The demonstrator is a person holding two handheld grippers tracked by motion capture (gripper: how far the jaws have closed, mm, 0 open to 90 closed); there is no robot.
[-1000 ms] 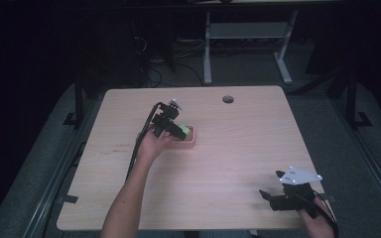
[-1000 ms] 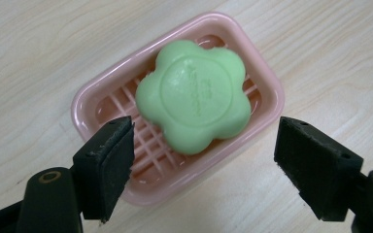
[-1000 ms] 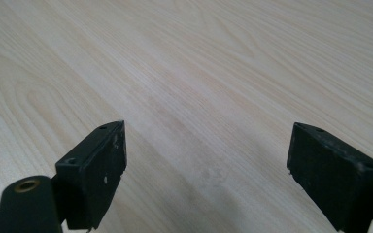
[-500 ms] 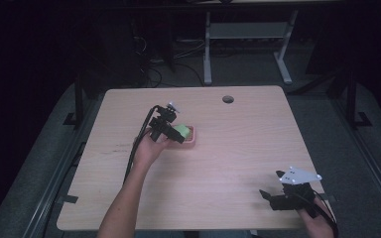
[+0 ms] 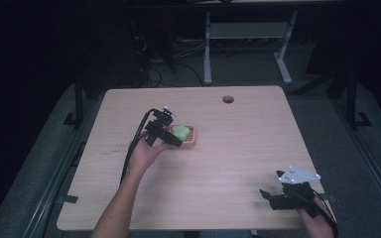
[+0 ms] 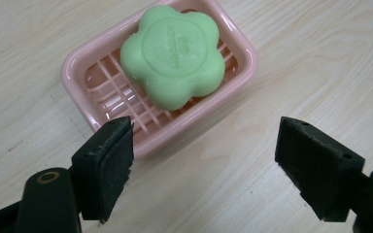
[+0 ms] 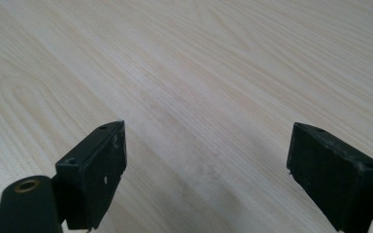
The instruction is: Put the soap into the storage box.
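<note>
Over on the left, the left gripper [image 6: 201,160] hangs with jaws spread wide and holding nothing, just short of the pink soap dish [image 6: 85,63]. Green flower-shaped soap [image 6: 174,53] sits in that dish, mid-table [image 5: 238,163]. Far right, near the front corner, the right gripper [image 7: 206,170] gapes wide over bare wood

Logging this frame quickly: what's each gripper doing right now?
Left gripper: open, empty, jaws spread just short of the pink soap dish holding the green soap.
Right gripper: open, empty, over bare table.
</note>
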